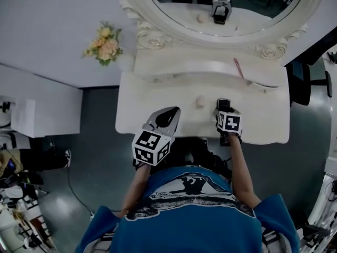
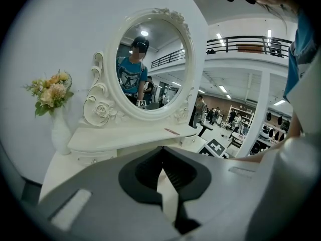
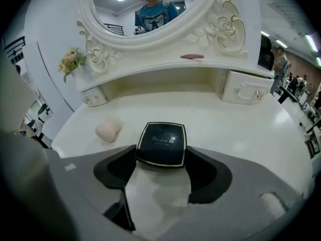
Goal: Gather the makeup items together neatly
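Gathering looks barely begun: the fingers of the right gripper (image 3: 161, 159) pinch the black compact (image 3: 161, 140) by its sides, the beige sponge (image 3: 108, 129) lies apart to their left, the pink stick (image 3: 192, 56) sits on the shelf (image 3: 150, 67) well beyond them with nothing between, and the left gripper (image 2: 161, 157) is pressed together, empty.

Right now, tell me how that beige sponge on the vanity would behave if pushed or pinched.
The beige sponge looks soft and matte, so it would probably squash between jaws rather than slip. Small and puffy, it is likely very light. Its rounded shape may let it roll on the smooth vanity top.
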